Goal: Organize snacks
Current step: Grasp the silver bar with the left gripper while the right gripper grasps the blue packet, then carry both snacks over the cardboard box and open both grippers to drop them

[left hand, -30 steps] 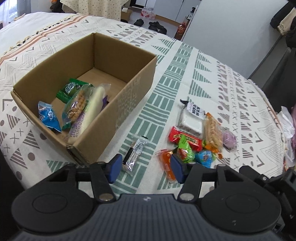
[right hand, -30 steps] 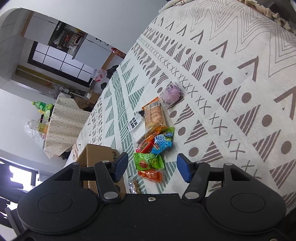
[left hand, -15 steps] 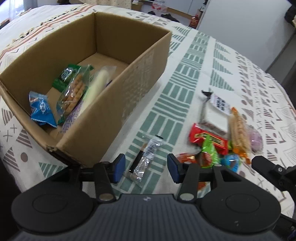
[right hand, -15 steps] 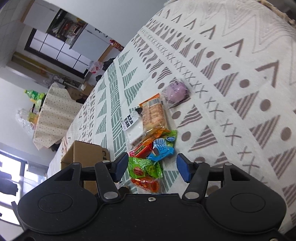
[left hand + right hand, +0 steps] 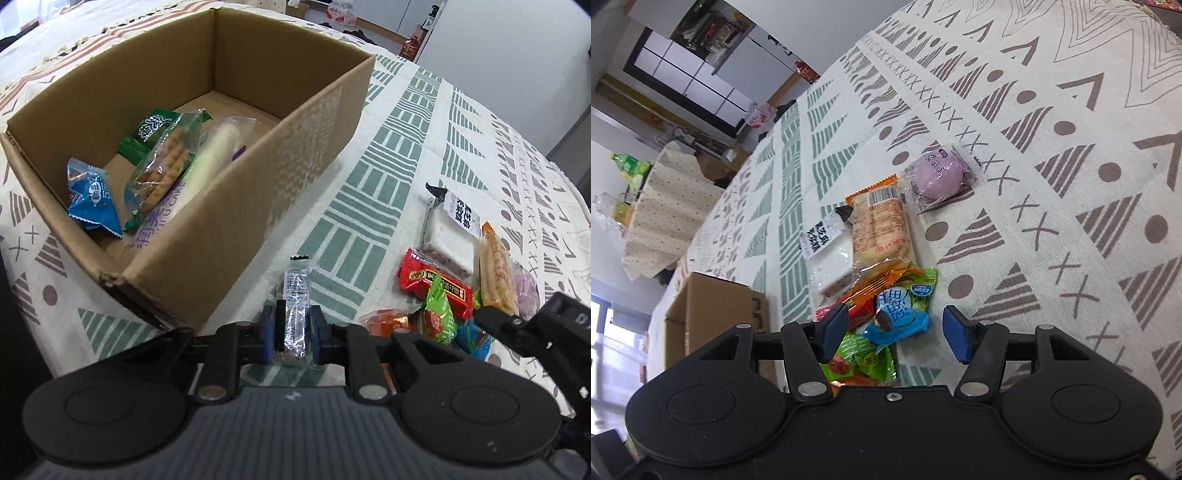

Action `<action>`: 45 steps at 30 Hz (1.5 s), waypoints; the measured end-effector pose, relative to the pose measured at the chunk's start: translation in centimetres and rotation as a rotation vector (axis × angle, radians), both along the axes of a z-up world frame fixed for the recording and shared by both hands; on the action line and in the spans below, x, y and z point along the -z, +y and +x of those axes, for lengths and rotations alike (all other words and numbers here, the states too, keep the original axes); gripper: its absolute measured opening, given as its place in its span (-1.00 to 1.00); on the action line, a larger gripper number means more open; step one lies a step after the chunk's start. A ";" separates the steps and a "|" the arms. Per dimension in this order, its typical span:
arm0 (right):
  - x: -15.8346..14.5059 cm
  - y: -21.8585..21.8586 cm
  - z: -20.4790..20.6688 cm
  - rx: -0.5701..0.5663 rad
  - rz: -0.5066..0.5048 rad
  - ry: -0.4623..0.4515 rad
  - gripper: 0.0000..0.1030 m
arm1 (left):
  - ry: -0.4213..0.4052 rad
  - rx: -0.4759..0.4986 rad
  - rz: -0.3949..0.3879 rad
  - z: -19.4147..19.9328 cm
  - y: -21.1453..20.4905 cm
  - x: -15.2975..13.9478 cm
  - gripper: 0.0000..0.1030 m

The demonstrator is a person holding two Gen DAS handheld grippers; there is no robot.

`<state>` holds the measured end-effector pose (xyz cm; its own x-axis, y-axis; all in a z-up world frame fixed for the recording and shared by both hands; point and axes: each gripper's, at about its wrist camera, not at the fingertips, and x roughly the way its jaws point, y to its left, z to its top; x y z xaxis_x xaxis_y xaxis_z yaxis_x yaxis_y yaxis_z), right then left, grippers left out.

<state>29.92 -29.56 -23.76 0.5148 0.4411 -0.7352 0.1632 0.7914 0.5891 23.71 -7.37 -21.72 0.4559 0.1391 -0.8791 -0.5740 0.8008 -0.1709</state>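
My left gripper (image 5: pixel 293 332) is shut on a small clear-and-silver snack packet (image 5: pixel 295 295) lying on the patterned tablecloth beside the open cardboard box (image 5: pixel 288 155). The box holds a blue packet (image 5: pixel 92 195), a biscuit pack (image 5: pixel 162 170), a green packet (image 5: pixel 147 129) and a white cake roll (image 5: pixel 210 158). My right gripper (image 5: pixel 892 336) is open, its jaws on either side of a blue packet (image 5: pixel 901 314) in a pile of loose snacks. The right gripper's finger shows in the left wrist view (image 5: pixel 517 325).
The pile holds a red bar (image 5: pixel 432 280), green packets (image 5: pixel 860 358), an orange cracker pack (image 5: pixel 882 225), a white cake slice (image 5: pixel 831 254) and a purple bun (image 5: pixel 938 175). The cardboard box also shows in the right wrist view (image 5: pixel 716 314). The table's edge curves at right.
My left gripper moved down and forward and shut on the clear packet. My right gripper moved down closer to the pile, around the blue packet.
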 end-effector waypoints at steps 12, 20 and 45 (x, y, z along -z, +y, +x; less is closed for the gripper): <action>0.2 0.6 -0.3 -0.030 -0.106 0.012 -0.39 | -0.040 0.034 -0.029 -1.2 -0.4 -1.6 -0.65; -1.5 -0.4 -1.6 0.003 -0.068 -0.045 -0.41 | -0.085 0.064 -0.035 -2.1 -1.4 -3.9 -0.65; -6.6 0.7 -4.3 -0.055 0.085 -0.260 -0.42 | -0.237 0.039 0.071 -4.8 0.4 -11.5 -0.65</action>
<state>25.62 -28.88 -17.13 0.6547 0.5283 -0.5406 -0.0439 0.7406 0.6705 18.90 -6.95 -10.24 0.6545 0.1751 -0.7355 -0.4928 0.8366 -0.2393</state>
